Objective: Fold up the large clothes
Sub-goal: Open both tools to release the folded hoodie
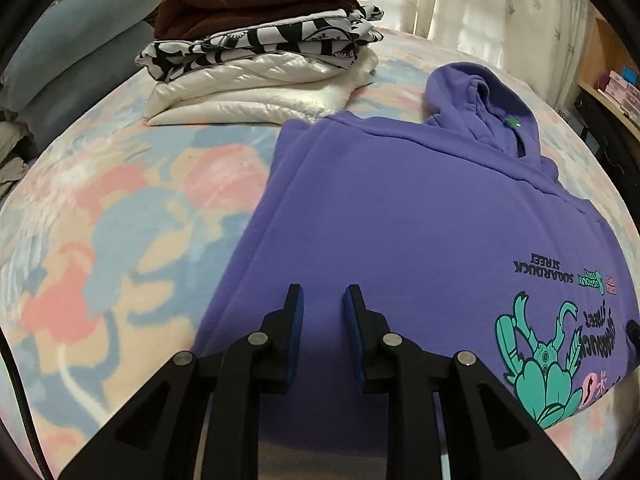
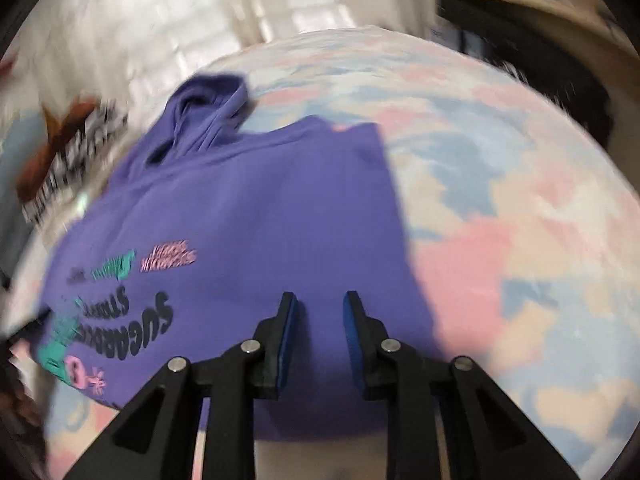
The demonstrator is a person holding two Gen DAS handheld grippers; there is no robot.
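A purple hoodie (image 1: 400, 216) lies flat on the bed with its sleeves folded in, its hood (image 1: 476, 96) at the far end and a teal and pink print (image 1: 548, 360) near the hem. It also shows in the right wrist view (image 2: 256, 216), which is blurred. My left gripper (image 1: 322, 300) is open and empty, just above the hoodie's near left part. My right gripper (image 2: 320, 308) is open and empty, above the hoodie's near right part.
A stack of folded clothes (image 1: 260, 48) sits at the far left of the bed: brown on top, black-and-white, then white. The floral bedspread (image 1: 120, 220) covers the bed. Blue pillows (image 1: 76, 48) lie left. A shelf (image 1: 616, 84) stands right. Curtains hang behind.
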